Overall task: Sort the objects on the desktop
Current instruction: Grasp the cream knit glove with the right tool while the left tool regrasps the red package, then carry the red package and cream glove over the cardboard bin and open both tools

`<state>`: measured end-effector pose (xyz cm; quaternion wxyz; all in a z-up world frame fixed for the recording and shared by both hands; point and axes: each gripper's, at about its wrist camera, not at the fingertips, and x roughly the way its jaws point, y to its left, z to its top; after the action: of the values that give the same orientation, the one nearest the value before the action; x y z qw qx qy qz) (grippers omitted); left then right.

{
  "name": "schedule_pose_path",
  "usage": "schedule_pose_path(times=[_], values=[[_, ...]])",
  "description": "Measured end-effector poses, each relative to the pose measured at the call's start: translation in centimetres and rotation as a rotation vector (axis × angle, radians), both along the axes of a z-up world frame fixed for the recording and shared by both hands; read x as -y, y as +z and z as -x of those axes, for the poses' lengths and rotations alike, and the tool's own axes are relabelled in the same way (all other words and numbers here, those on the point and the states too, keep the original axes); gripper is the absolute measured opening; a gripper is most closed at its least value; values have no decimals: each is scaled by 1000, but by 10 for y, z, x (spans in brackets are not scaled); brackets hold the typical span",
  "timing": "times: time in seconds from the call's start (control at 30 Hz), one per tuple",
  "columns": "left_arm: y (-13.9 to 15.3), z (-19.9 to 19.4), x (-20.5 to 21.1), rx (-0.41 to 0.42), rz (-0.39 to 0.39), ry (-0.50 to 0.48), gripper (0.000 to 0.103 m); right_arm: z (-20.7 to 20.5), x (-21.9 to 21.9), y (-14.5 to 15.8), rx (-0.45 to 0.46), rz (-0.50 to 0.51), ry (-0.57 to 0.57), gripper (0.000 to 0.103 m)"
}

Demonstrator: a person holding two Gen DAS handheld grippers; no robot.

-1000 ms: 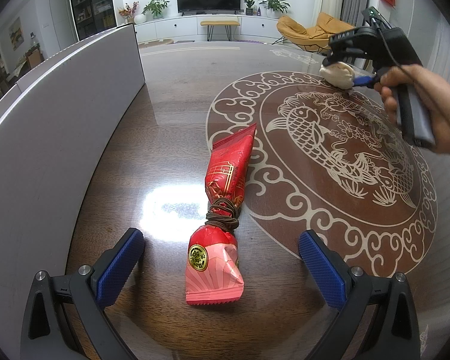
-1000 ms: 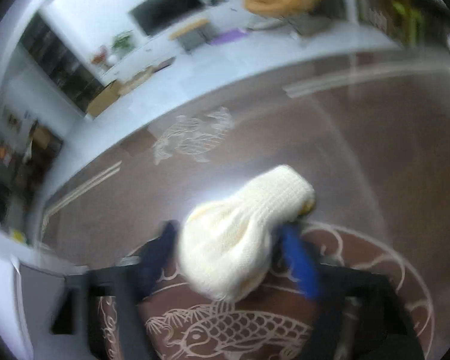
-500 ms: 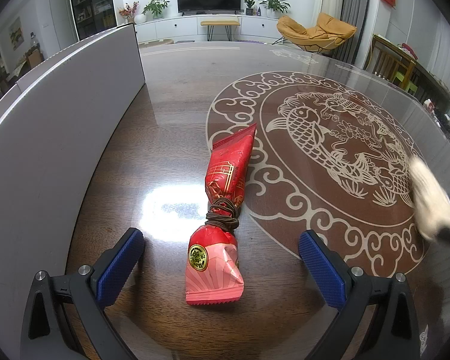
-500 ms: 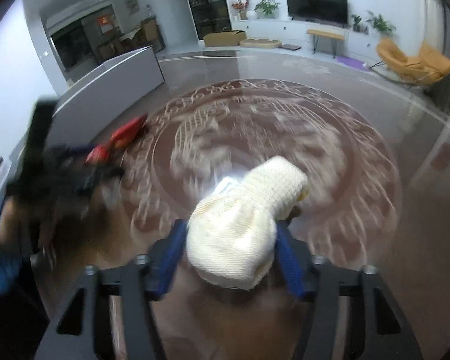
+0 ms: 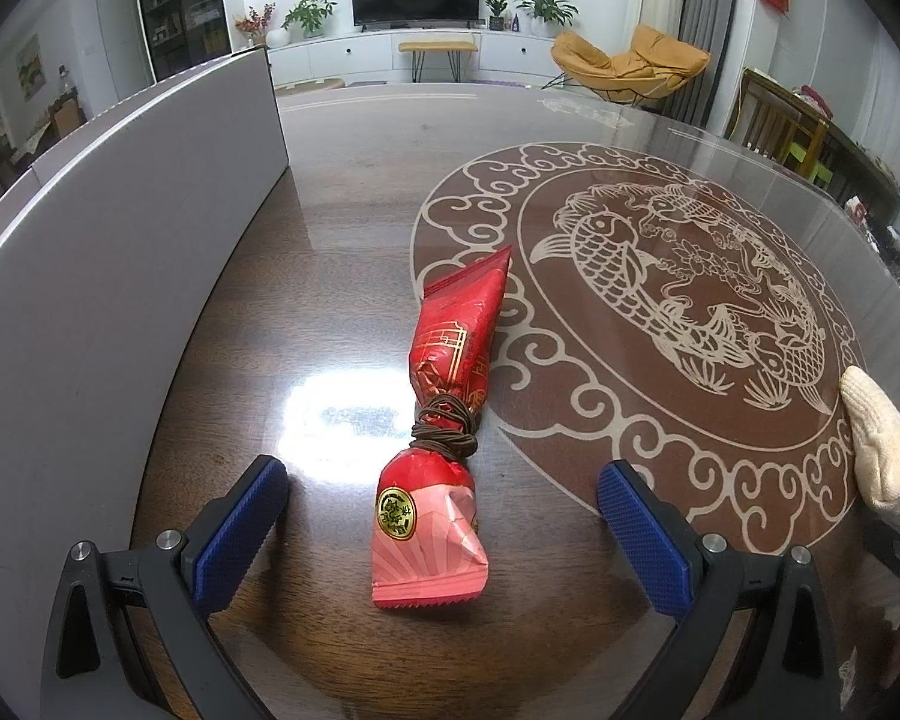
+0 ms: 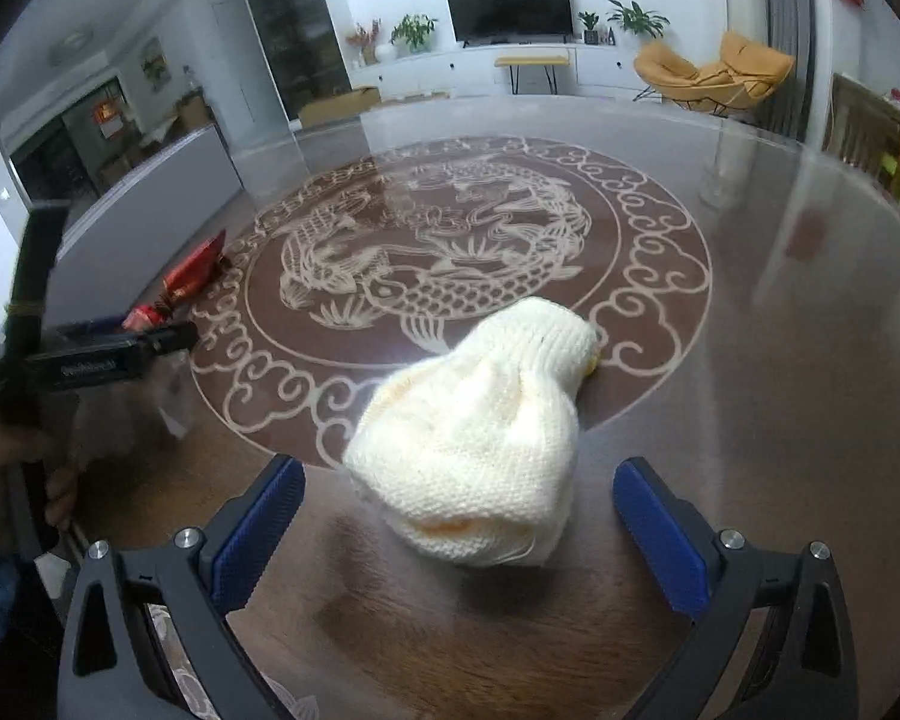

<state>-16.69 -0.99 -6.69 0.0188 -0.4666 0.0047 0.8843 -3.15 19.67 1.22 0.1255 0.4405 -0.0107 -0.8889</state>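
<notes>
A red and pink snack packet (image 5: 450, 348), tied at the middle with a brown cord, lies on the dark table (image 5: 342, 228). My left gripper (image 5: 441, 480) is open around its pink end, with neither pad touching it. A cream knitted pouch (image 6: 480, 438) rests on the table at the edge of the fish medallion. My right gripper (image 6: 459, 492) straddles it, jaws opening, with both blue pads clear of the knit. The pouch (image 5: 882, 450) also shows at the right edge of the left wrist view. The packet (image 6: 192, 273) shows at the left of the right wrist view.
A tall grey panel (image 5: 120, 228) stands along the table's left side. A round fish medallion (image 5: 678, 276) fills the table's middle under a glossy top. A person's hand (image 6: 6, 468) holds the left gripper's handle. Chairs and a TV unit stand beyond the table.
My right gripper swung the knitted pouch from the far right of the table to the near right edge, set it down and spread its jaws off it. The left gripper stayed still.
</notes>
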Motion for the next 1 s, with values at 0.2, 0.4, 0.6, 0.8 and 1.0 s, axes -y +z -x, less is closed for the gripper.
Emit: schedule_pose_path(times=[0.2, 0.4, 0.6, 0.8, 1.0], values=[[1, 6, 0, 30, 17, -68, 103, 3, 15, -6, 19, -129, 11, 103], [11, 3, 4, 10, 6, -105, 24, 19, 9, 5, 27, -41, -10, 52], [19, -39, 13, -48, -71, -59, 24, -1, 8, 23, -8, -12, 21, 50], [73, -85, 33, -151, -211, 1, 24, -18, 27, 50, -36, -1, 95, 50], [145, -124, 105, -261, -186, 78, 24, -26, 115, 110, -122, 88, 288, 50]])
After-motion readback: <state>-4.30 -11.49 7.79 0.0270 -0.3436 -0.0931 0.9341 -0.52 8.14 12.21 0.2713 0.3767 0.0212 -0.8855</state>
